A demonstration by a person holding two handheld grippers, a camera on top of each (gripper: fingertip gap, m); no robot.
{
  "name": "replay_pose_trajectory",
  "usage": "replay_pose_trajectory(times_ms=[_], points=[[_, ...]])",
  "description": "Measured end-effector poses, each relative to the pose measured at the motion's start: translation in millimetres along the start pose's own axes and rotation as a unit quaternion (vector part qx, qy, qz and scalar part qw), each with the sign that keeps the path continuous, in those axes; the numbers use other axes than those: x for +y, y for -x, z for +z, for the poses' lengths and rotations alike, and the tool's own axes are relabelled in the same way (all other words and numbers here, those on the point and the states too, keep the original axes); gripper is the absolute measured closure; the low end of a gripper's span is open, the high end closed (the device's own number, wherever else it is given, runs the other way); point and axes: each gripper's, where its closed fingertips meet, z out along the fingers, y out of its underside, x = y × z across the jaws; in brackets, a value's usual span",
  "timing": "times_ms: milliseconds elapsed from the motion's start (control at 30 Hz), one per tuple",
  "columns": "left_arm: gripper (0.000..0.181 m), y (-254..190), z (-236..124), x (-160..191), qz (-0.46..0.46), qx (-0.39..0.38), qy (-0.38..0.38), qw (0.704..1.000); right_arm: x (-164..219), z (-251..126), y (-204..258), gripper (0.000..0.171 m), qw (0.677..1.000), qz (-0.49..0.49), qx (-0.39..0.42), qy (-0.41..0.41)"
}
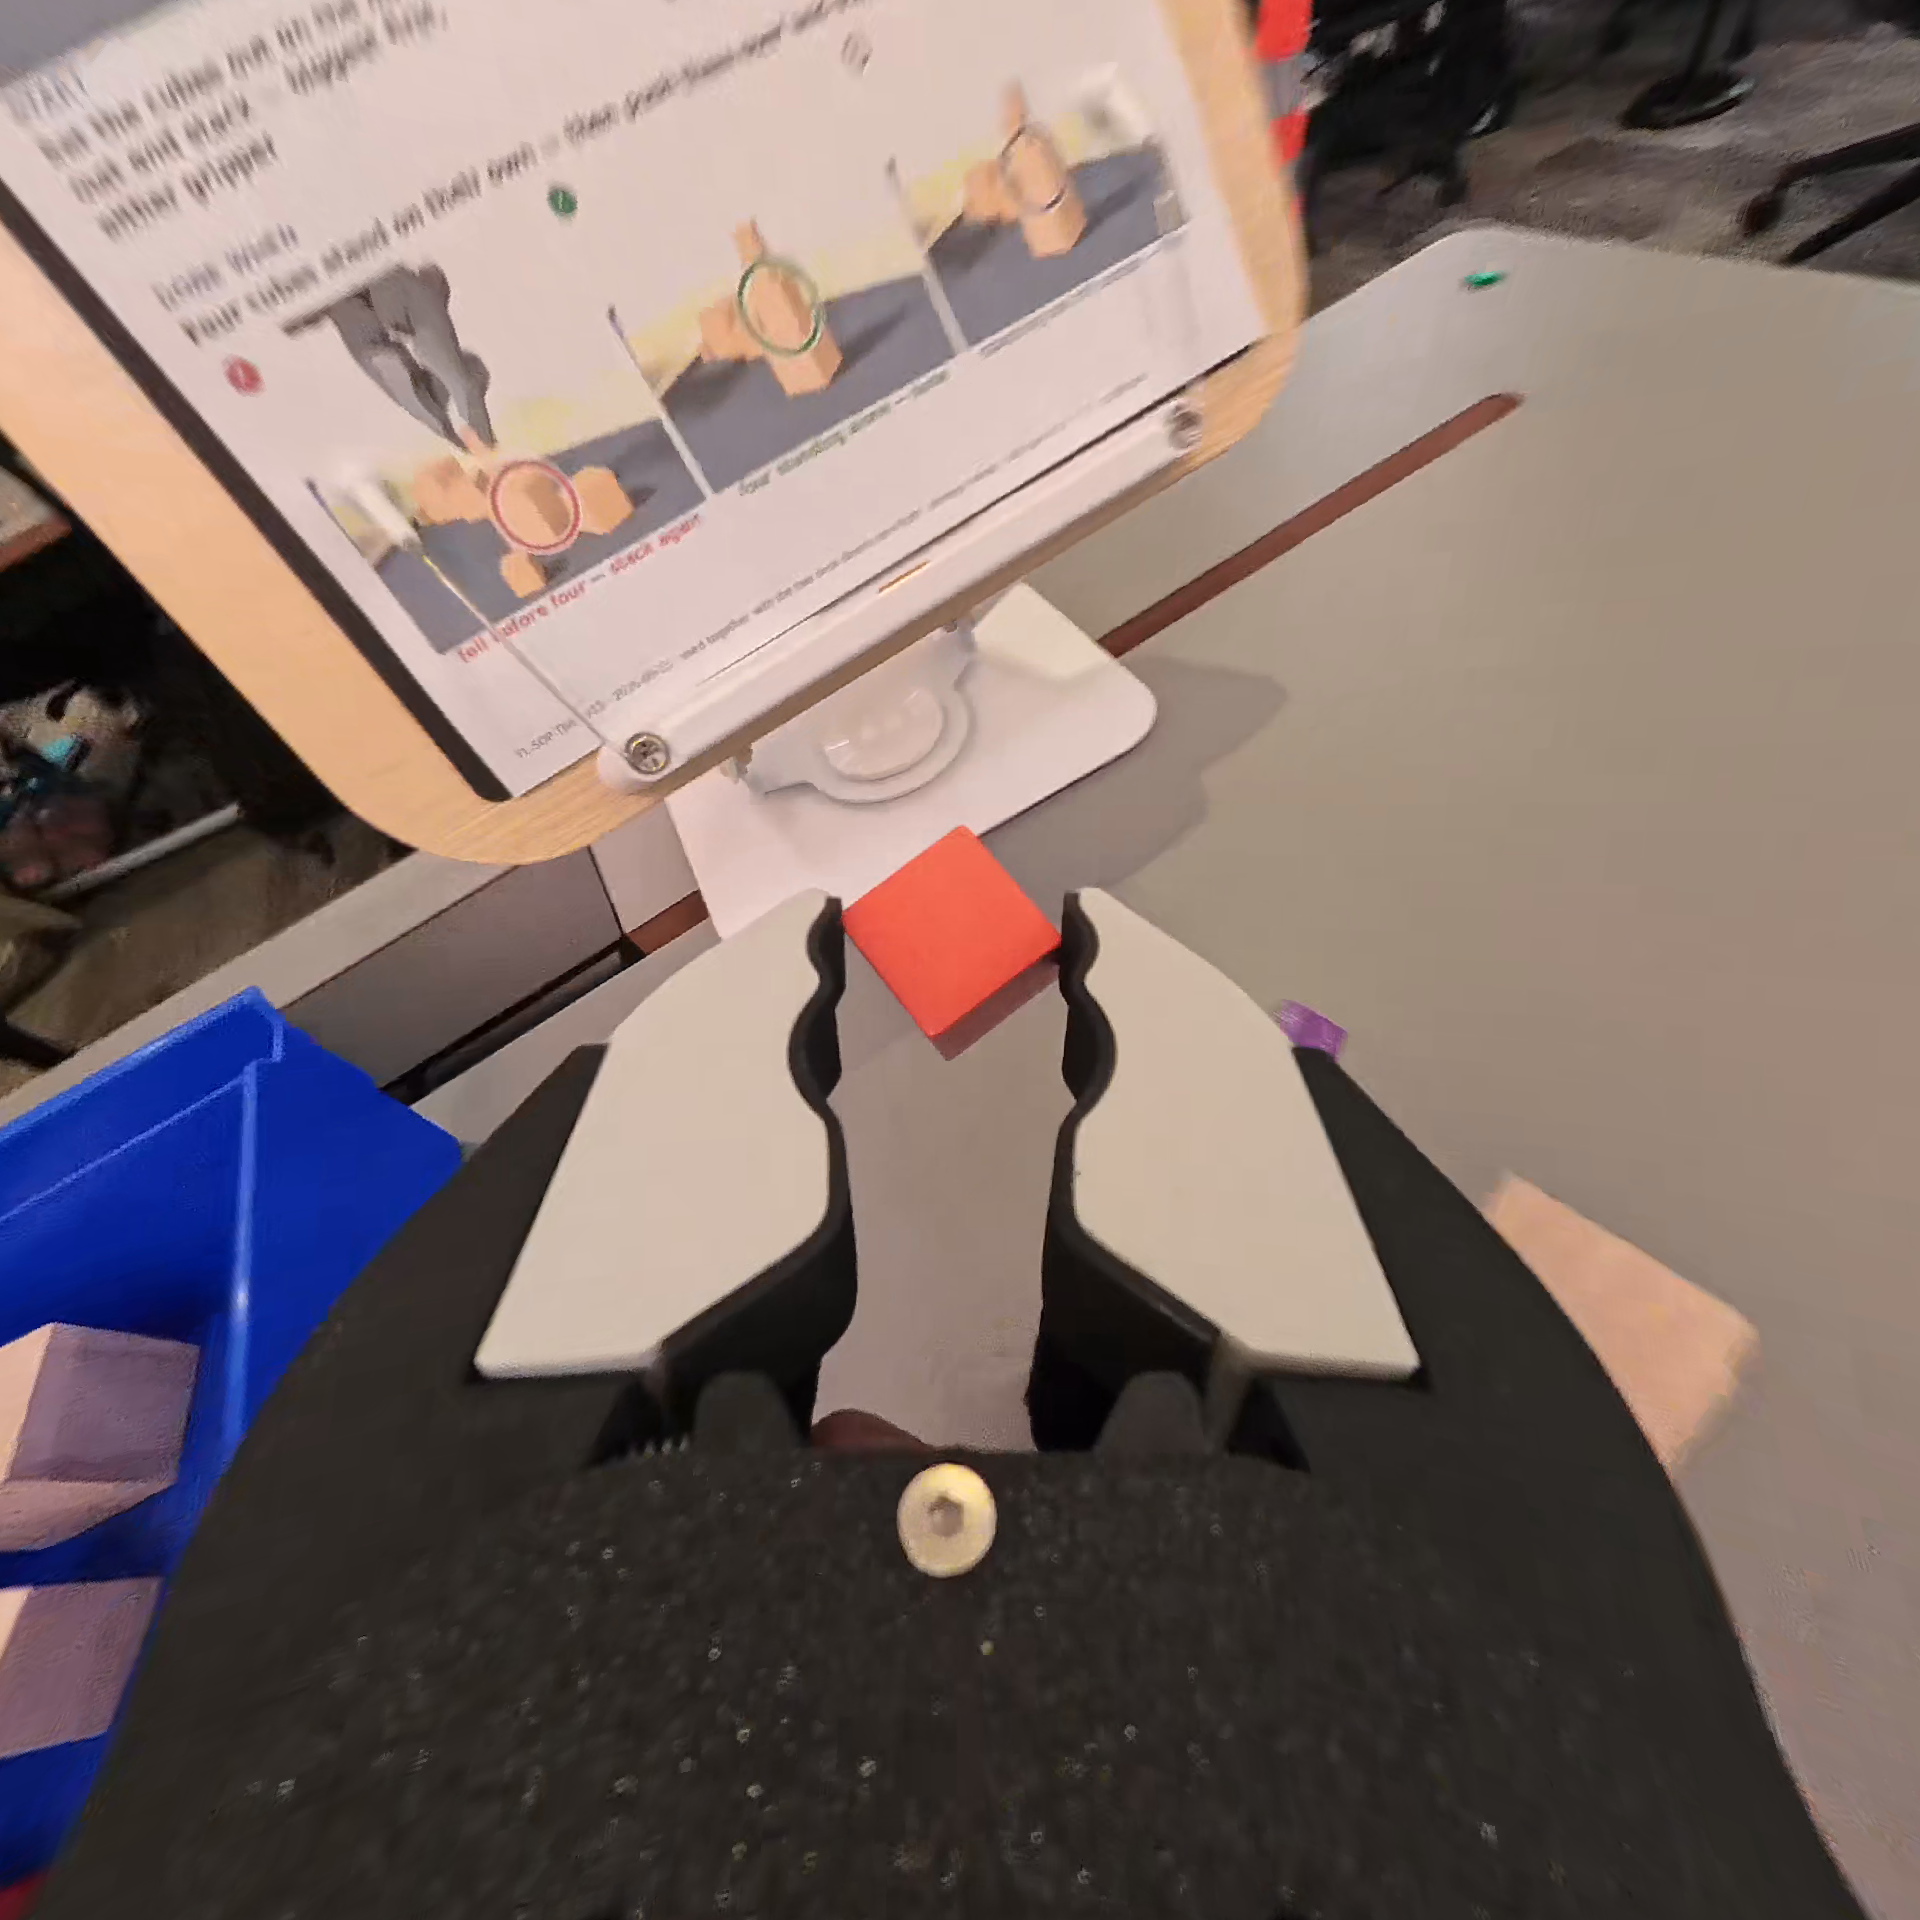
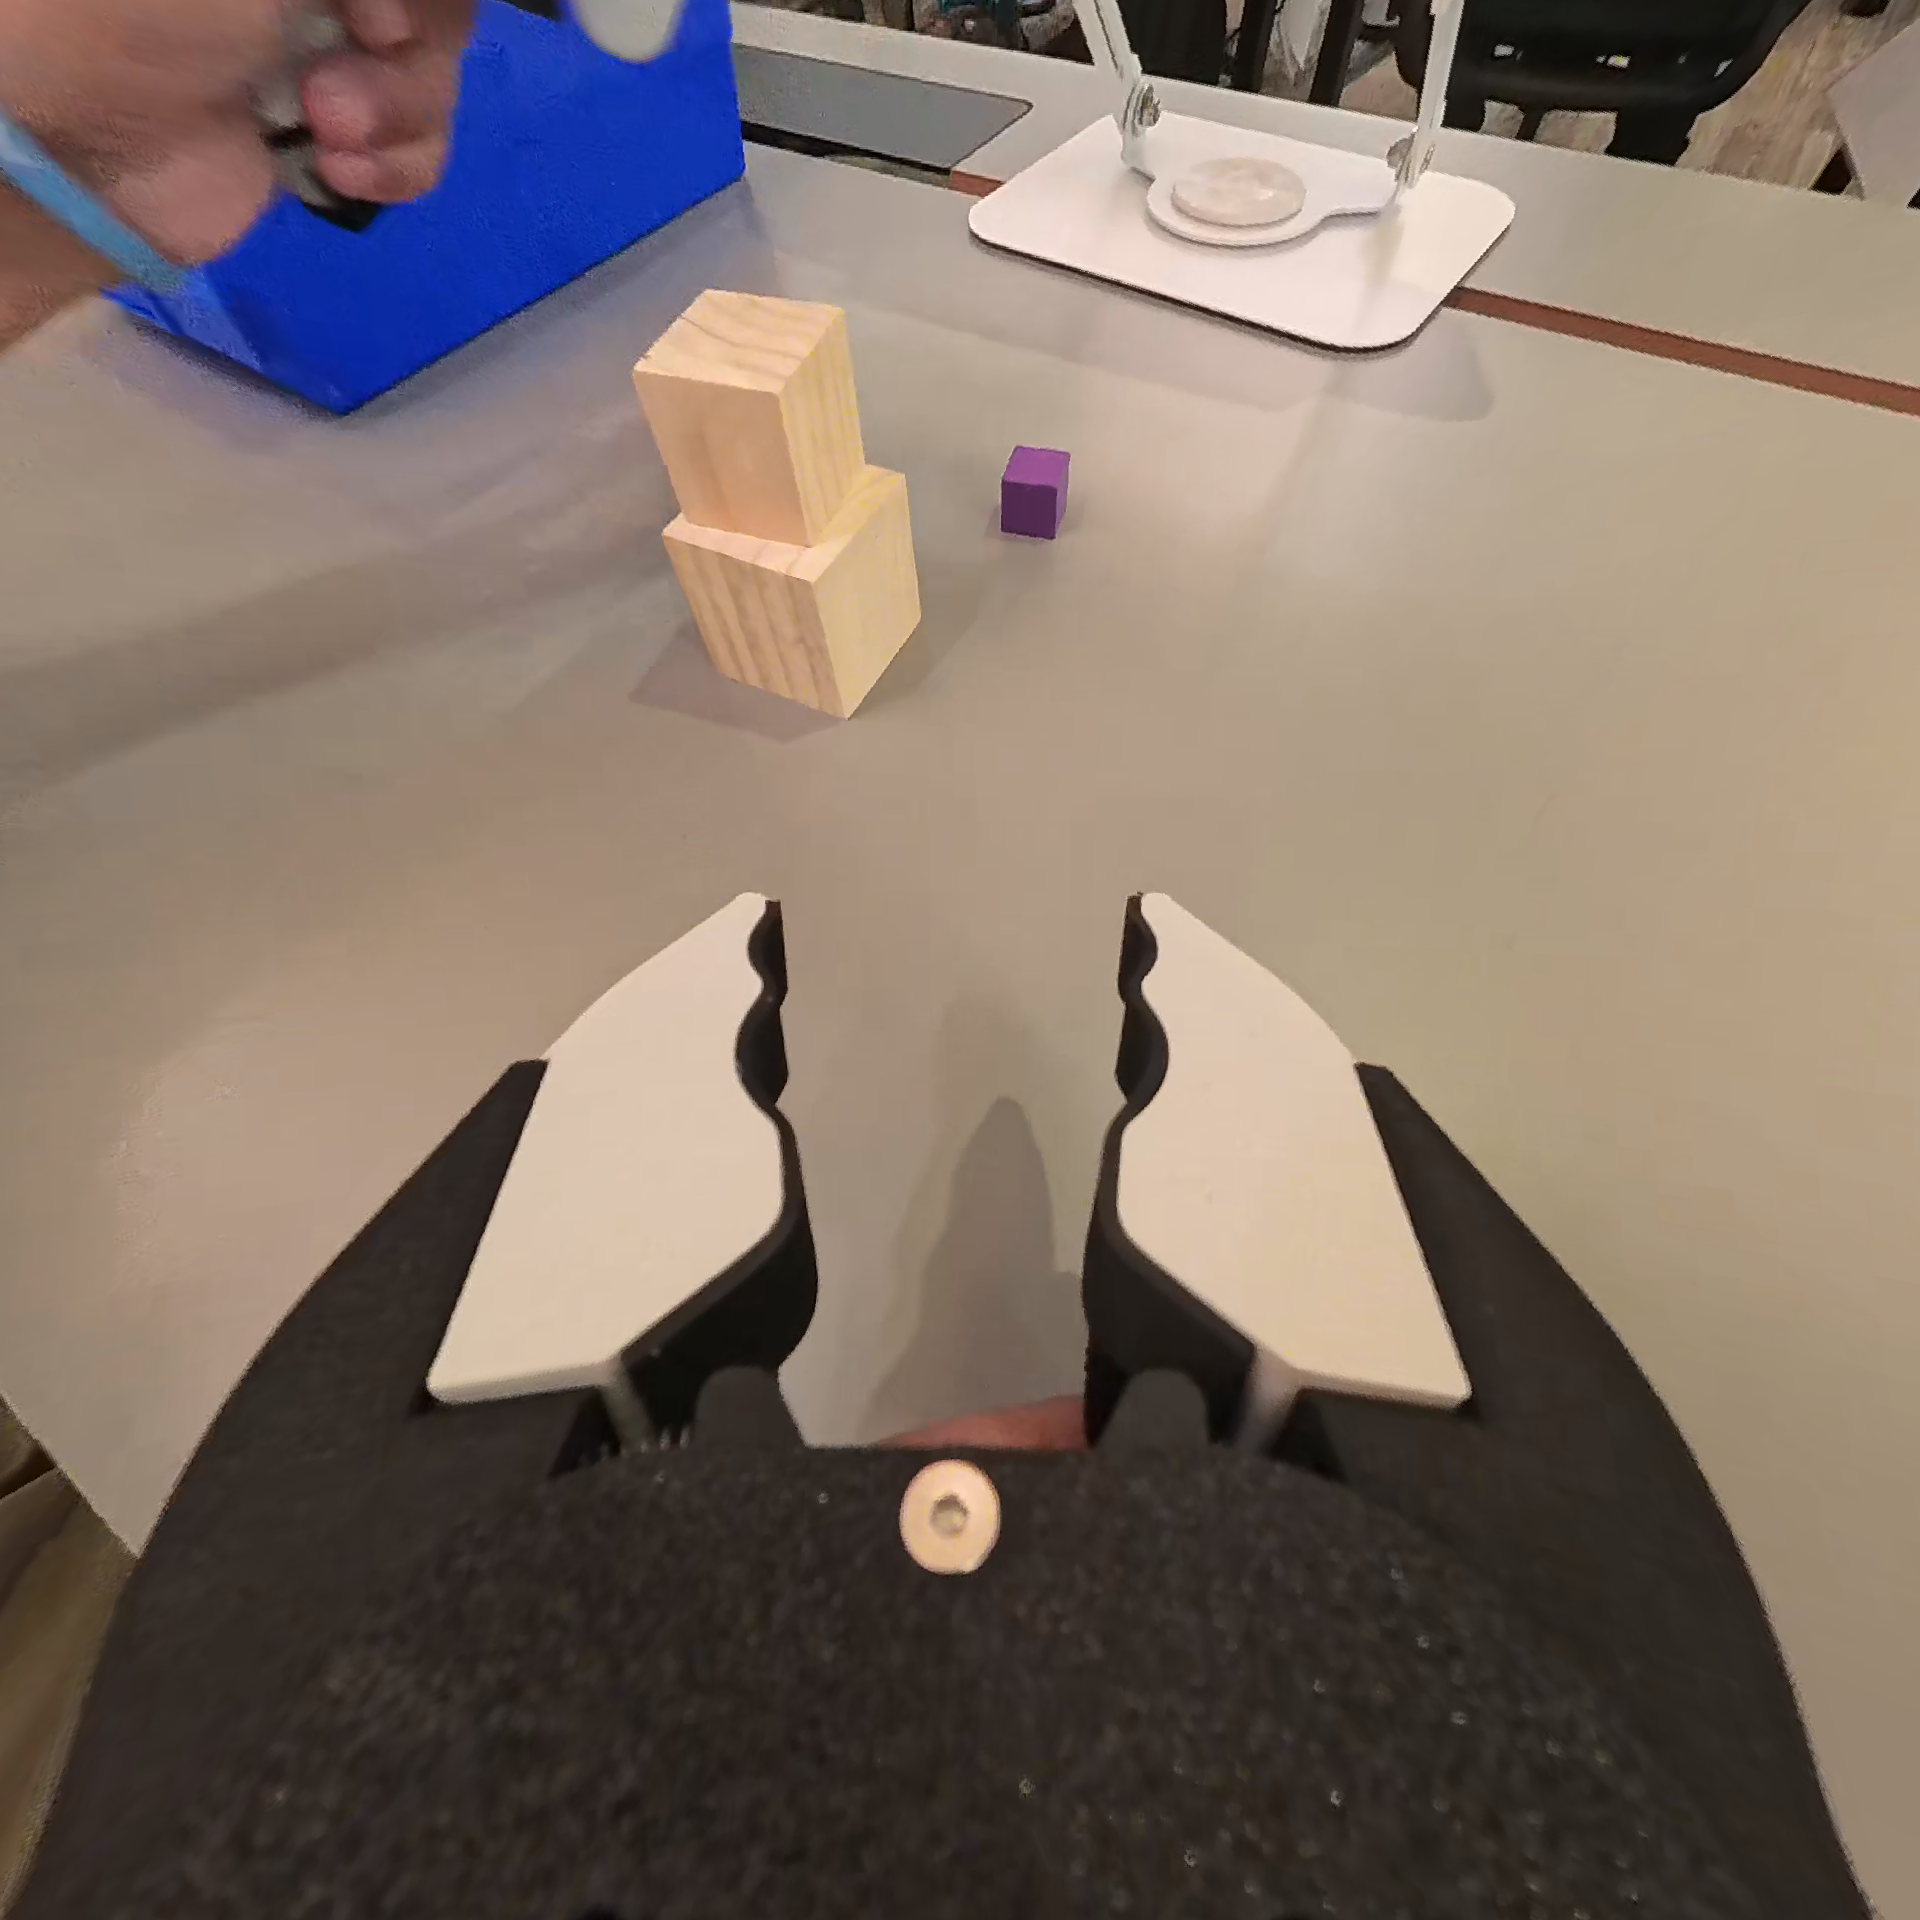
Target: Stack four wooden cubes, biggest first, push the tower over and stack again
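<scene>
The left claw (image 1: 945, 925) is pinching a red cube (image 1: 948, 930) at its tips; the cube's sides are hiding. The right claw (image 2: 951, 920) is hanging wide, holding nothing, with two stacked wooden cubes (image 2: 781, 509) standing ahead.

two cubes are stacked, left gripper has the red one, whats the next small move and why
Probably carry the red cube, held between the jaws of the left gripper, over the upper wooden cube. Only two are stacked, and the purple cube, on the table, looks smallest.

Left gripper (image 1: 948, 940) holds a red cube (image 1: 940, 935) between its fingertips, above the table (image 1: 1558, 727); right gripper (image 2: 954, 925) hovers over it, jaws apart, empty
</scene>
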Motion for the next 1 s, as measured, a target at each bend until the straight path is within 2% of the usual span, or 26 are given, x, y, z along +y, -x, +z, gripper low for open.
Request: replay_pose_trajectory(times_ms=[100, 200, 400, 567, 700, 767, 933, 1000], points=[[0.142, -7, -42, 8, 0.005, 0.008, -0.008, 1.0, 0, 0, 1, 0.11, 1.0, -0.008, 0.004, -0.002], [0.142, -17, -72, 32, -0.013, 0.023, -0.006, 1.0, 1, 3, 1, 0.11, 1.0, -0.013, 0.005, -0.004], [0.142, -48, -106, 62, -0.006, 0.09, -0.018, 0.996, 4, 7, 2, 0.11, 1.0, -0.02, 0.007, 0.001], [0.142, -67, -103, 36, 0.06, 0.193, -0.017, 0.979, 4, 7, 2, 0.11, 1.0, -0.025, 0.009, 0.002], [0.142, -86, -86, 20, 0.131, 0.314, 0.001, 0.94, 6, 7, 0, 0.11, 1.0, -0.026, 0.01, 0.004], [0.142, -93, -74, 22, 0.146, 0.363, 0.034, 0.92, 6, 7, -1, 0.11, 1.0, -0.025, 0.01, 0.006], [0.142, -108, -55, 37, 0.197, 0.409, 0.094, 0.886, 7, 7, -1, 0.11, 1.0, -0.026, 0.01, 0.007], [0.142, -110, -50, 44, 0.212, 0.401, 0.108, 0.885, 7, 8, -1, 0.11, 1.0, -0.026, 0.009, 0.007]])
